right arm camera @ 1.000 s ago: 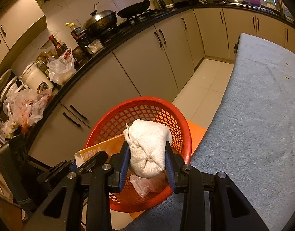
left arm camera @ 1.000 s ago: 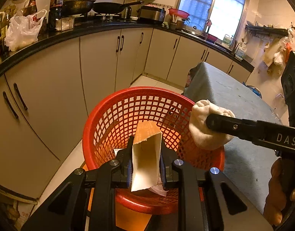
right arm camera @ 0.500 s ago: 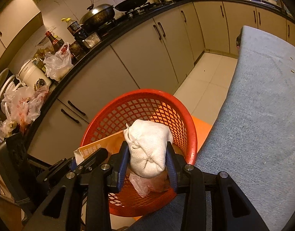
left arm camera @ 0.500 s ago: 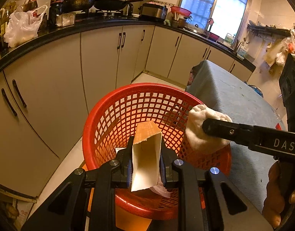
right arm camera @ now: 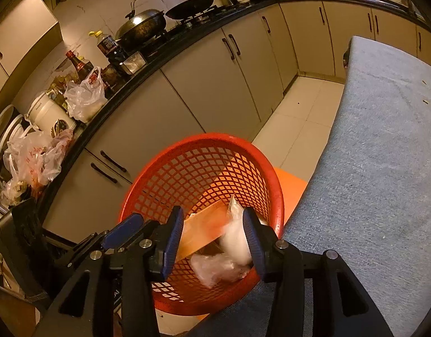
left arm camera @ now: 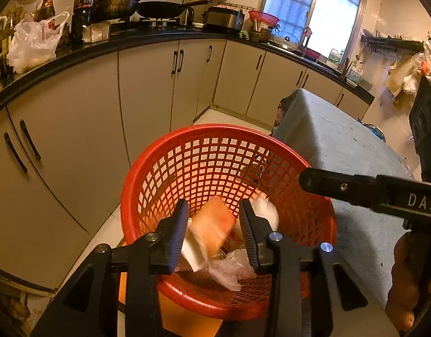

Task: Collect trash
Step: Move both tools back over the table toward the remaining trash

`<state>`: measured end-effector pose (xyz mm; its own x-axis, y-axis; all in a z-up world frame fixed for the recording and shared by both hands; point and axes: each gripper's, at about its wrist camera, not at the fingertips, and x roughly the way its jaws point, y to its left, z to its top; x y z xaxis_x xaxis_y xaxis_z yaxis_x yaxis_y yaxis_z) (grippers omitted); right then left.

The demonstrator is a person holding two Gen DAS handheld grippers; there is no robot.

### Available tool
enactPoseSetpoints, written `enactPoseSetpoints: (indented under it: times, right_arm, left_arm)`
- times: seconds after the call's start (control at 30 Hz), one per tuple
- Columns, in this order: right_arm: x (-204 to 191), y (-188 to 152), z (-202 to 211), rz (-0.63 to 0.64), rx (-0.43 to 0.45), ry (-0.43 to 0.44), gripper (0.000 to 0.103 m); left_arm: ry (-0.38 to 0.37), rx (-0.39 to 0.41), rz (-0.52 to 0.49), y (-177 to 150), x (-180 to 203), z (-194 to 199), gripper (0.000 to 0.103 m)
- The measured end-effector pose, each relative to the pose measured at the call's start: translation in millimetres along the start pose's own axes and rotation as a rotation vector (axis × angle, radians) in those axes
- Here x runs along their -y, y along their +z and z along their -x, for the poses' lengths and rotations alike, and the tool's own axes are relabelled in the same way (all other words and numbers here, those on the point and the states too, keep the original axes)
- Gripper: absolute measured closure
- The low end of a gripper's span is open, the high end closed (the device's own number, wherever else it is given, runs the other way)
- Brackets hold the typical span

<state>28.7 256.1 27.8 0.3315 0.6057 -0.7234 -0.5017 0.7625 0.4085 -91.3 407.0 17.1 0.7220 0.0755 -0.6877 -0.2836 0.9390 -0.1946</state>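
Observation:
A red mesh basket stands just below both grippers. My left gripper has its jaws opening, and a blurred orange-and-white cardboard box drops free between them into the basket. My right gripper is opening too; the white crumpled wad falls blurred past its right finger, untouched by the pads. Clear plastic wrap lies in the basket's bottom. One finger of the right gripper reaches in over the rim from the right.
A table with a grey cloth adjoins the basket on the right. Beige cabinets under a black counter with pans, bottles and bags curve behind. The basket rests on something orange. A person's hand holds the right gripper.
Both grippers have opened. The cardboard box has left the left jaws and the white wad has left the right jaws; both are dropping into the basket.

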Motion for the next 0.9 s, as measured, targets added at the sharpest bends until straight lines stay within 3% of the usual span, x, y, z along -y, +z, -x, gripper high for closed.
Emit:
enactPoseSetpoints:
  times: [0.33, 0.5, 0.9]
  right_arm:
    - [6, -1, 35, -0.022, 0.074, -0.003, 0.055]
    - [13, -7, 53, -0.029, 0.098, -0.014, 0.053]
    - [40, -27, 88, -0.063, 0.127, -0.02, 0.051]
  left_arm:
    - [0.065, 0.054, -0.018, 2, 8, 20, 0.056]
    - [0.11, 0.101, -0.053, 3, 23, 35, 0.045]
    - [0.155, 0.158, -0.159, 3, 67, 58, 0.041]
